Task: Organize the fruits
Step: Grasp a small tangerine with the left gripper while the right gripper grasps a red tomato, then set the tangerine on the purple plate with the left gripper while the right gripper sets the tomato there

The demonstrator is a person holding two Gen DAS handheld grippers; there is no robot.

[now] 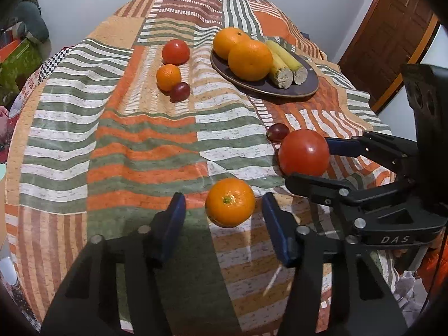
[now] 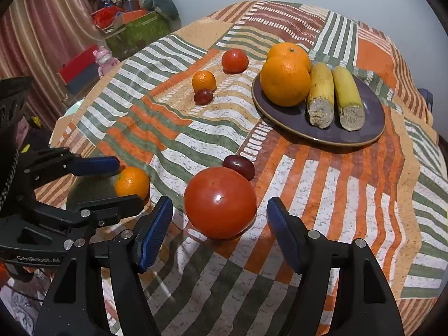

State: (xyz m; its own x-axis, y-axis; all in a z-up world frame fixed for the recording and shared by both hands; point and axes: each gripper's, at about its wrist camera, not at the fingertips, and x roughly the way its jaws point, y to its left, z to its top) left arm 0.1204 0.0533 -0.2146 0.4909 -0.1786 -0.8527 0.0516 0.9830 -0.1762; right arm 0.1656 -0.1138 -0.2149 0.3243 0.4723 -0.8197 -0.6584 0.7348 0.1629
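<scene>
The right gripper (image 2: 219, 218) has its jaws spread wide to either side of a tomato (image 2: 220, 202) on the bench's striped cloth (image 2: 336, 196), neither pad touching it. A grape (image 2: 239, 165) lies just behind the tomato. At left, the left gripper (image 2: 123, 182) brackets a mandarin (image 2: 132, 182), jaws apart. The plate (image 2: 372, 123) holds two oranges (image 2: 285, 81) and two bananas (image 2: 321, 95).

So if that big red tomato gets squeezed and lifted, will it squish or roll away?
The tomato looks round and glossy, so it may roll on the rumpled tablecloth if nudged. Its shiny skin could be slippery, and tomatoes are usually soft, so a hard squeeze might bruise it. The right hand-held gripper is open around it, not yet touching.
</scene>
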